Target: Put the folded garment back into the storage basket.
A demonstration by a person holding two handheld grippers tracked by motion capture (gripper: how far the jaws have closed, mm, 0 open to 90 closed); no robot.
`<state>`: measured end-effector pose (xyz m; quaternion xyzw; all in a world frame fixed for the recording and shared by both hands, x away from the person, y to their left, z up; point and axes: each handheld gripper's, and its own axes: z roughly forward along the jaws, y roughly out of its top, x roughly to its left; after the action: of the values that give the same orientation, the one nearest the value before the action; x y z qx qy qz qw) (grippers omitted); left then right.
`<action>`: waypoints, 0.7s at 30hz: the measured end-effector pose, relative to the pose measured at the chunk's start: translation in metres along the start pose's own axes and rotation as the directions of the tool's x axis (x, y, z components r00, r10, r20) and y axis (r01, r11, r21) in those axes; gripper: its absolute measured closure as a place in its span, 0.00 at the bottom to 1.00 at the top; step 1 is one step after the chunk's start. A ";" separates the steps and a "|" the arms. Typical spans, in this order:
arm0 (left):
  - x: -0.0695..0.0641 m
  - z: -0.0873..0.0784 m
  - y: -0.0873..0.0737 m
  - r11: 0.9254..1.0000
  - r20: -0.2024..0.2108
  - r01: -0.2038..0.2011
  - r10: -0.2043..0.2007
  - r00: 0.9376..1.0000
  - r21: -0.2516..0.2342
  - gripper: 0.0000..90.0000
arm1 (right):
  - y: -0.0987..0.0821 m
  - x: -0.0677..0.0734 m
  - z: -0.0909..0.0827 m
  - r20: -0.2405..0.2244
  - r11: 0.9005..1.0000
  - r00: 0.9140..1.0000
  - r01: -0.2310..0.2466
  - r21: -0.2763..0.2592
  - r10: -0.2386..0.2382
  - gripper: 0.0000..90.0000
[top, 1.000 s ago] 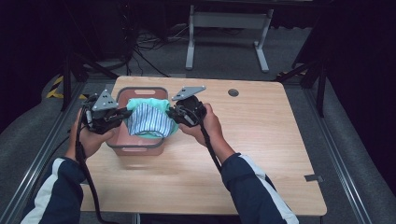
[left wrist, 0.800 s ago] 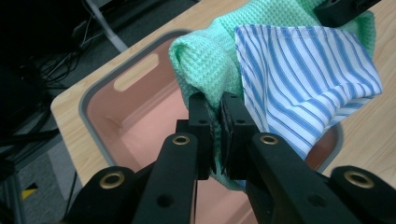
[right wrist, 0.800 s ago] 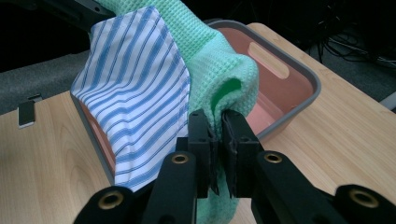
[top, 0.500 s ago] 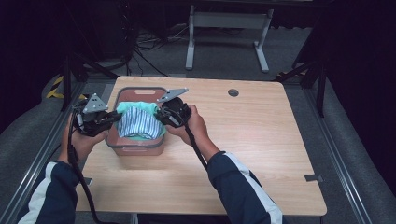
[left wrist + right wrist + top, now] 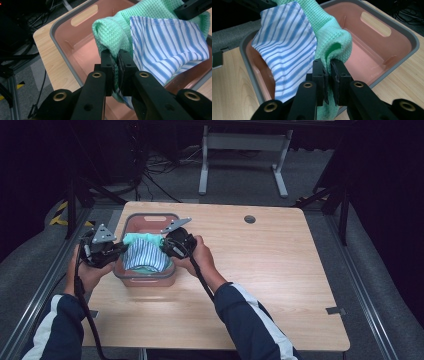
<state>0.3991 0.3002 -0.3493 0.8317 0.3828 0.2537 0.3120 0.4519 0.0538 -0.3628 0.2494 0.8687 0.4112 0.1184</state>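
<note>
On the wooden table (image 5: 260, 270), our left gripper (image 5: 116, 251) at nine o'clock and right gripper (image 5: 167, 249) at three o'clock both clamp the folded cloths (image 5: 145, 254) over the pink bin (image 5: 150, 220).

The person's forearms are coming in from six o'clock in the high view, in dark sleeves with a white stripe. The left hand (image 5: 89, 270) is gripping the left gripper (image 5: 116, 251) at about nine o'clock of the table's near half, its jaws pointing toward three o'clock. The right hand (image 5: 200, 256) is holding the right gripper (image 5: 164, 246), its jaws pointing toward nine o'clock, so the two grippers are facing each other. In each gripper view the black jaws are pressing together on folds of cloth (image 5: 140, 37) between them.
</note>
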 end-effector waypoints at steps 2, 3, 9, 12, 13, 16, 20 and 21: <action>0.000 0.003 -0.001 1.000 -0.008 -0.008 0.008 1.000 0.010 0.94 | -0.001 -0.001 0.003 -0.006 1.000 1.000 -0.006 0.007 0.006 0.91; 0.000 0.004 -0.001 1.000 -0.005 0.000 0.000 1.000 0.011 0.93 | -0.002 -0.001 0.005 -0.002 1.000 1.000 -0.002 0.011 0.002 0.91; 0.001 0.010 -0.003 0.999 0.005 -0.003 0.003 1.000 0.032 0.93 | -0.003 0.000 0.010 -0.003 0.999 1.000 0.009 0.034 -0.009 0.91; 0.001 0.012 -0.003 0.999 0.006 -0.012 0.012 1.000 0.041 0.93 | -0.004 0.001 0.012 -0.006 0.999 1.000 0.009 0.047 -0.008 0.90; 0.000 0.012 -0.004 0.999 0.010 -0.009 0.009 1.000 0.046 0.93 | -0.005 0.001 0.012 -0.006 0.999 1.000 0.011 0.047 -0.011 0.90; 0.000 0.013 -0.004 0.999 0.001 -0.016 0.016 1.000 0.052 0.93 | -0.005 0.001 0.011 -0.020 0.999 1.000 0.009 0.045 -0.008 0.90; -0.001 0.013 -0.005 0.999 -0.009 -0.012 0.012 1.000 0.051 0.93 | -0.007 0.000 0.012 -0.012 0.999 1.000 0.007 0.052 -0.007 0.88; 0.000 0.013 -0.005 0.999 -0.012 -0.014 0.015 1.000 0.047 0.93 | -0.007 0.000 0.012 -0.012 0.999 1.000 0.003 0.054 -0.003 0.87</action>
<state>0.4050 0.2990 -0.3618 0.8400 0.3847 0.2520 0.2880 0.4545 0.0581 -0.3759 0.2488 0.8805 0.3889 0.1073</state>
